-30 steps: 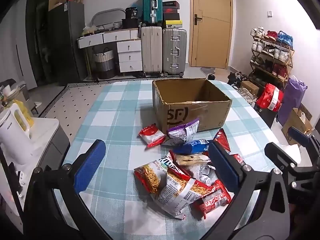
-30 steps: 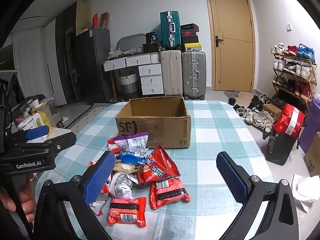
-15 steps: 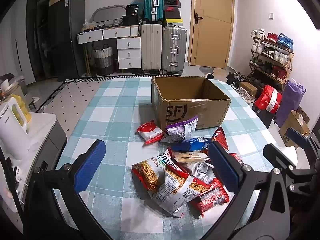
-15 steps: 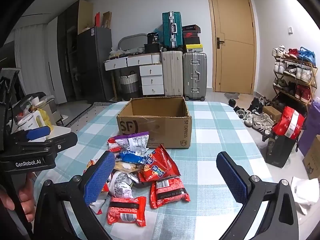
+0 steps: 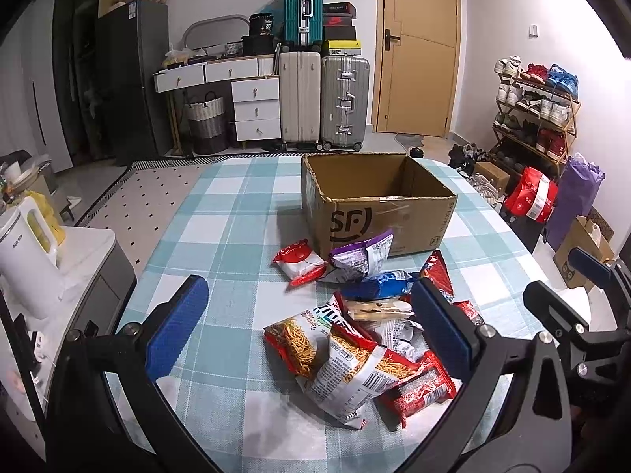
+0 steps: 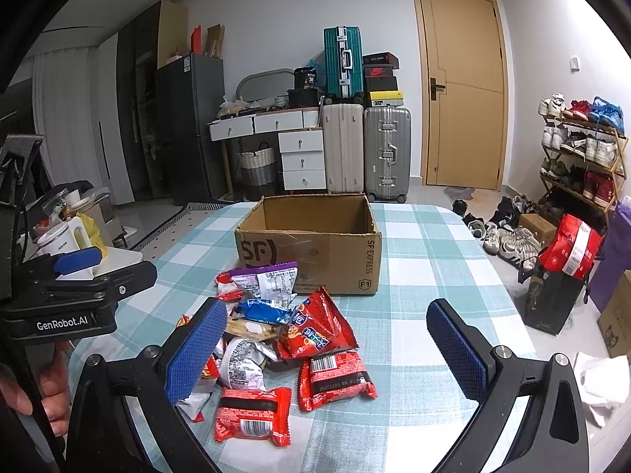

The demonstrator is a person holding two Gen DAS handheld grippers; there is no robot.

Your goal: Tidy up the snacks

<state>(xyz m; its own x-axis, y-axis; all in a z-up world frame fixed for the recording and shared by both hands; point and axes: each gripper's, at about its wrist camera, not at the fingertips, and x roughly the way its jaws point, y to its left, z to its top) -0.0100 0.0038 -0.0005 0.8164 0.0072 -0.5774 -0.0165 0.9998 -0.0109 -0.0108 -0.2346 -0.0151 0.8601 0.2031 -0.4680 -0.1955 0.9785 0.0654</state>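
A worktop under a teal-and-white checked cloth carries an open brown cardboard box, seemingly empty though its floor is hidden. Just in front, a loose heap of crinkled foil snack packets overlaps; two flat red packets lie nearest.

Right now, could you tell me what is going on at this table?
A person holds a two-finger gripper in each hand above a checked table. The left gripper and right gripper are both open and hold nothing. A pile of snack packets lies loose on the cloth in front of an open cardboard box. As far as its inside shows, the box looks empty, so the sorting seems not yet started.
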